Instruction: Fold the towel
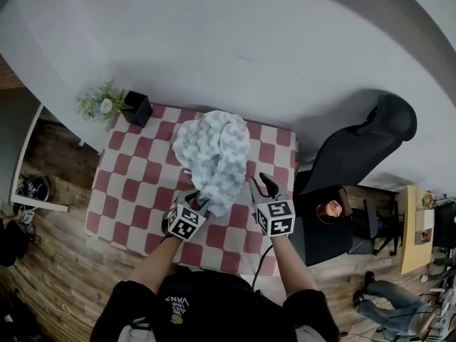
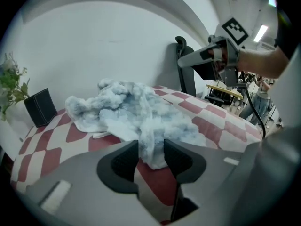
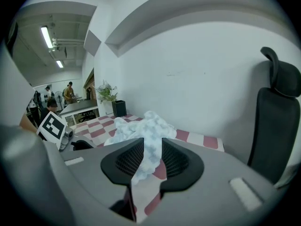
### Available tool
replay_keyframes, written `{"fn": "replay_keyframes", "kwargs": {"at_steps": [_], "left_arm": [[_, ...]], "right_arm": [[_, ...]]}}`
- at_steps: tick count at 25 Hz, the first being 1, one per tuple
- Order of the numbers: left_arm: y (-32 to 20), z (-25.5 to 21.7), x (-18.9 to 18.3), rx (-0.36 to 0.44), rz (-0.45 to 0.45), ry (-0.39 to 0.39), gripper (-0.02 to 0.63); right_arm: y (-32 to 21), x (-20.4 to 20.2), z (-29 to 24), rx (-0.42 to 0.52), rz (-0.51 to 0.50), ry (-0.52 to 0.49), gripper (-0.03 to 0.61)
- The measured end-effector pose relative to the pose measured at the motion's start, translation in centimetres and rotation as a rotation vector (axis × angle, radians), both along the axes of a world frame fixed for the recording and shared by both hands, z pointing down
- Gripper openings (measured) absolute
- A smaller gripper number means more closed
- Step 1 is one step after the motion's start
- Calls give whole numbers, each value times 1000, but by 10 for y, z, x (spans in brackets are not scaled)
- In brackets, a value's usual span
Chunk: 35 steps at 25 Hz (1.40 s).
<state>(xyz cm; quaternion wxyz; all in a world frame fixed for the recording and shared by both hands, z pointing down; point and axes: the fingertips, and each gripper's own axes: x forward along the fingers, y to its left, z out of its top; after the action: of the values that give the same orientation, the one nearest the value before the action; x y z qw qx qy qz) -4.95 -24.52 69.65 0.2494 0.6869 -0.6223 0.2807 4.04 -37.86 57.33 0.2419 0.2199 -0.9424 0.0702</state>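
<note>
A crumpled pale blue-white towel (image 1: 214, 155) lies in a heap on the table's red-and-white checked cloth (image 1: 135, 191). In the left gripper view the towel (image 2: 136, 107) reaches toward me, and its near tip sits between the jaws of my left gripper (image 2: 150, 147), which stand apart without pinching it. From above, the left gripper (image 1: 201, 204) is at the towel's lower end. My right gripper (image 1: 262, 184) is open beside the towel's right edge. In its own view the right gripper (image 3: 153, 147) frames the towel (image 3: 146, 124) beyond its tips, with bare cloth below.
A small plant (image 1: 100, 104) and a black box-shaped pot (image 1: 135, 107) stand at the table's far left corner. A black office chair (image 1: 363, 148) is close to the right edge, and a dark side stand (image 1: 331, 209) holds a can. A white wall runs behind the table.
</note>
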Motion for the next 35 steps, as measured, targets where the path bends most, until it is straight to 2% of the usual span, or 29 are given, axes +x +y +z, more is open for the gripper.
{"fn": "replay_keyframes", "kwargs": {"at_steps": [2, 6, 11, 17, 23, 29, 31, 33, 34, 35], "left_arm": [[1, 1, 0, -3, 3, 6, 166], [4, 1, 5, -3, 21, 14, 57], [13, -1, 4, 9, -1, 35, 43], [23, -3, -3, 34, -35, 65, 34], [25, -5, -5, 35, -43, 92, 34], [25, -4, -8, 18, -29, 111, 34], [25, -4, -8, 15, -25, 117, 34], [24, -4, -10, 17, -18, 120, 34], [24, -3, -11, 18, -12, 119, 34], [24, -3, -12, 19, -6, 119, 34]], "right_arm": [[-11, -14, -1, 17, -30, 7, 107], [-32, -51, -1, 61, -108, 29, 116], [-54, -102, 4, 118, -230, 104, 163], [-79, -143, 25, 177, -351, 276, 170], [-88, -169, 48, 258, -545, 481, 182], [-84, -180, 73, 222, -731, 618, 209], [-79, -179, 79, 207, -764, 641, 178], [-76, -177, 80, 200, -769, 637, 93], [-76, -176, 79, 197, -760, 626, 21], [-76, -175, 79, 192, -748, 614, 6]]}}
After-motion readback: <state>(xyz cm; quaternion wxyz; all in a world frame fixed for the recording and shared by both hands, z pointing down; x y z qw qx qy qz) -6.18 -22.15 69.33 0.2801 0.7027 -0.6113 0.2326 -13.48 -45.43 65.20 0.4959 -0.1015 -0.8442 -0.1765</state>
